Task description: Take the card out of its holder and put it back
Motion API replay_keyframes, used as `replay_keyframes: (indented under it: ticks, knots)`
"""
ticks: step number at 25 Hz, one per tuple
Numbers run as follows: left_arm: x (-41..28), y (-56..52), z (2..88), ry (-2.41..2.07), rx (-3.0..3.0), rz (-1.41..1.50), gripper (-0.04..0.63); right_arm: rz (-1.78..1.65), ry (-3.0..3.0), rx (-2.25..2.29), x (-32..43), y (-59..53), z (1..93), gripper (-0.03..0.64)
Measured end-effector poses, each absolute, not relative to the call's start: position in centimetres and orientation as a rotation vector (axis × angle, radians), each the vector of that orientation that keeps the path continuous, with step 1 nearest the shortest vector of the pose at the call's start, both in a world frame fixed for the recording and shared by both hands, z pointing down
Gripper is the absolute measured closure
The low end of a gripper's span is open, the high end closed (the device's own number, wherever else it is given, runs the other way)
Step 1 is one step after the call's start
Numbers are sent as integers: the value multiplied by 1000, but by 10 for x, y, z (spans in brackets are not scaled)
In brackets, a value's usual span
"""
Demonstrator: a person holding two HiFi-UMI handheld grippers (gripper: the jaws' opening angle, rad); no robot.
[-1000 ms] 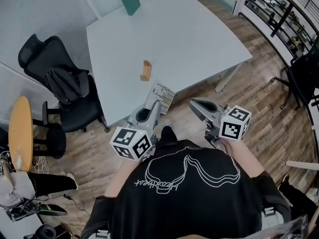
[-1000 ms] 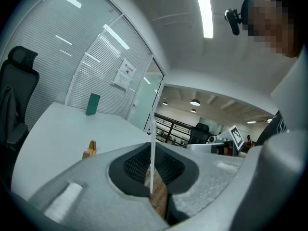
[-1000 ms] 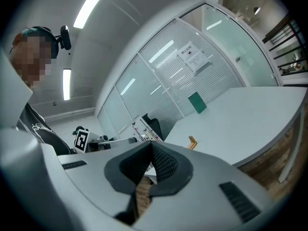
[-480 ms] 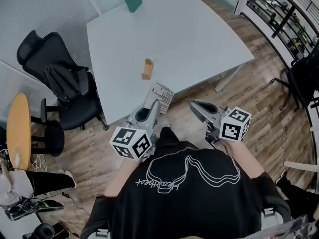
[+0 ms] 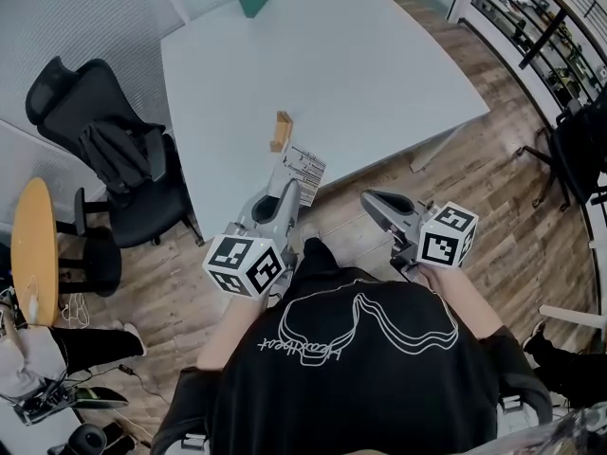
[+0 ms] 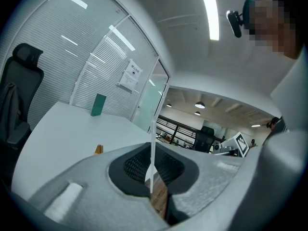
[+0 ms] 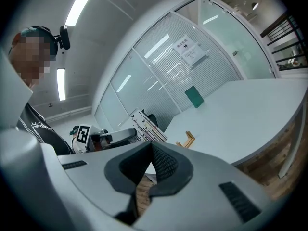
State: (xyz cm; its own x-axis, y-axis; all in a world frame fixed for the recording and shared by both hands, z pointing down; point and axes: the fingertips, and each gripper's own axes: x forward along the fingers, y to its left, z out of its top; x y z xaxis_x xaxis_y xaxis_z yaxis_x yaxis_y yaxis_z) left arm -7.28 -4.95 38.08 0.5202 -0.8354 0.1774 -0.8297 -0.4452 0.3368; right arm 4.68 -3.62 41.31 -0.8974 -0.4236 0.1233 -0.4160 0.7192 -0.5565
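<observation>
The left gripper (image 5: pixel 287 190) has its jaws nearly closed, pinching the card (image 5: pixel 305 171) by one edge. That leaves most of the printed sheet standing free beyond the tips, which looks meant to keep that end clear for sliding into a slot. The card hangs just left of the middle of the head view, over the near edge of the white table (image 5: pixel 379 74). It is near the small wooden holder (image 5: pixel 280 131) just above it in the frame, but not touching it. So the card is out of the holder, and the return is likely the step in hand. The right gripper (image 5: pixel 372 200) waits right of centre off the table edge, its jaws together on nothing, probably kept back to leave the approach open. In the left gripper view the card shows only edge-on, as a thin white line. The holder's slot cannot be made out in any view, the card's print is too small to read, and the person's torso fills the bottom of the head view.
</observation>
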Motion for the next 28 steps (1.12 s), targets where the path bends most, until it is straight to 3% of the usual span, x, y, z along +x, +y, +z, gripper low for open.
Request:
replay_keyframes:
  ticks: [28]
  knots:
    - [-155,-215,422,-1542,2288,119,569,-1067,2834,-837,20,-154,440,607]
